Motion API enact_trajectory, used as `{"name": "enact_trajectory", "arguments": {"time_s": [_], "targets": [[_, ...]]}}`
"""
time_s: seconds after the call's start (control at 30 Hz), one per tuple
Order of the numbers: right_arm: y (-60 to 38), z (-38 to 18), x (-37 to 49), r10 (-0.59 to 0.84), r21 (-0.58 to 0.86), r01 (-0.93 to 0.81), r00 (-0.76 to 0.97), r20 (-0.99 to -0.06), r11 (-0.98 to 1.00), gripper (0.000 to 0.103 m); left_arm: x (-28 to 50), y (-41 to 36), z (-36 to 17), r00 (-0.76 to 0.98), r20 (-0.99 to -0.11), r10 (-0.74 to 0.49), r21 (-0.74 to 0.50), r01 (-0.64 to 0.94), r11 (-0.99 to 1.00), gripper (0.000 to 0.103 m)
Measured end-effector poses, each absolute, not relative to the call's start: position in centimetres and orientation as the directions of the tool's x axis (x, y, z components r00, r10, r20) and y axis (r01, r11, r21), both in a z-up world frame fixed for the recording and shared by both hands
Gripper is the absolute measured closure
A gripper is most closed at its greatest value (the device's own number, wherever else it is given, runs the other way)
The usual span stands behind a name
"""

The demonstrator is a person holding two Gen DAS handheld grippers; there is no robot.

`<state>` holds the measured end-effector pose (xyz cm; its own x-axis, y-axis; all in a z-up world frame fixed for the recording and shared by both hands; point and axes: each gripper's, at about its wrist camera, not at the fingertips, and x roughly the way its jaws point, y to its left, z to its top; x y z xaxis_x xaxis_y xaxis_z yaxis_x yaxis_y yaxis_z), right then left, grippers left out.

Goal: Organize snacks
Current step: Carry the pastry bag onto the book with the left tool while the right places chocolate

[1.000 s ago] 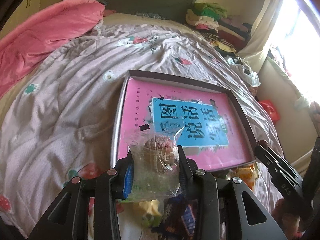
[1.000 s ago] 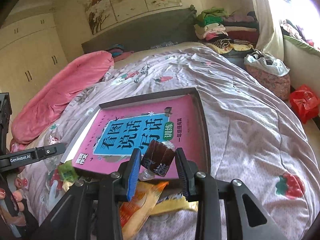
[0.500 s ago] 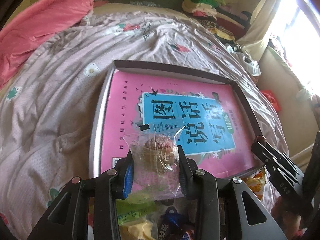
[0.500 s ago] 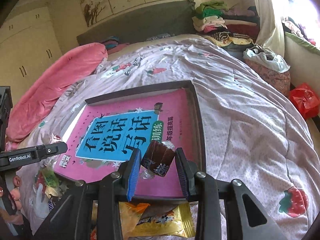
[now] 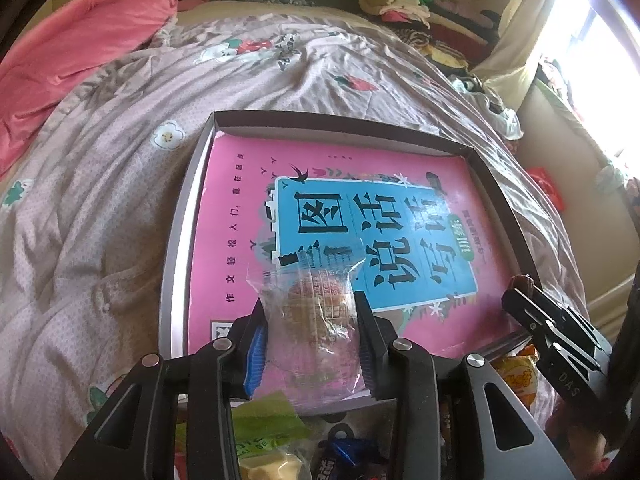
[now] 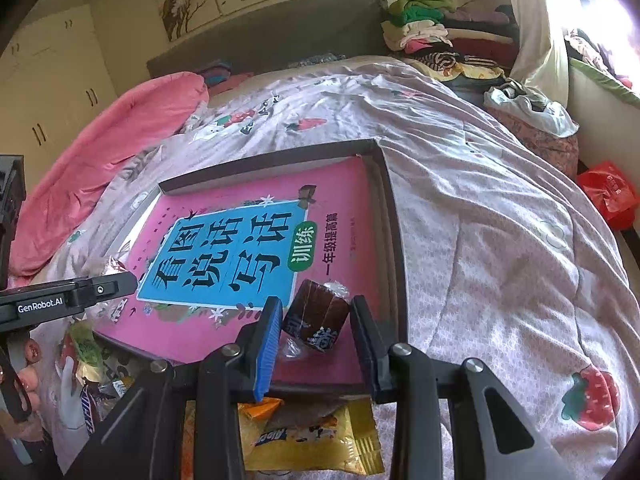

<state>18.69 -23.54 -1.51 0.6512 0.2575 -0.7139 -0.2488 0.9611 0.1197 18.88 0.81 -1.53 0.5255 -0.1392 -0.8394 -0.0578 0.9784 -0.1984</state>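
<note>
Gripping a light, crinkly clear-wrapped cake (image 5: 316, 316) in the left gripper (image 5: 310, 338) and a dark wrapped candy (image 6: 318, 316) in the right gripper (image 6: 314, 338), we are pinching both mid-body, since slippery wrappers likely slide.

A bed covered by a pale quilt (image 6: 480, 240) printed with strawberries and flowers carries a shallow dark-rimmed tray (image 6: 394, 240) lined with a pink book cover. A rumpled pink blanket (image 5: 68, 60) lies along the quilt's far side, while wrapped snacks (image 6: 316, 440) sit heaped against the tray's near edge.
</note>
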Motion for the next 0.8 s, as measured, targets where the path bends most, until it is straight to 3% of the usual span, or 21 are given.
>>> {"name": "enact_trajectory", "arguments": {"time_s": [0.5, 0.8], "targets": [[-23.73, -1.18, 18.42, 0.280, 0.151, -0.249, 0.647, -0.709, 0.957, 0.067, 18.87, 0.94, -1.94, 0.516, -0.842, -0.157, -0.214, -0.053, 0.975, 0.060], [-23.91, -0.79, 18.01, 0.291, 0.162, -0.251, 0.656, -0.696, 0.954, 0.066, 18.88, 1.17, -1.78, 0.529, -0.835, -0.150, -0.212, -0.058, 0.976, 0.052]]}}
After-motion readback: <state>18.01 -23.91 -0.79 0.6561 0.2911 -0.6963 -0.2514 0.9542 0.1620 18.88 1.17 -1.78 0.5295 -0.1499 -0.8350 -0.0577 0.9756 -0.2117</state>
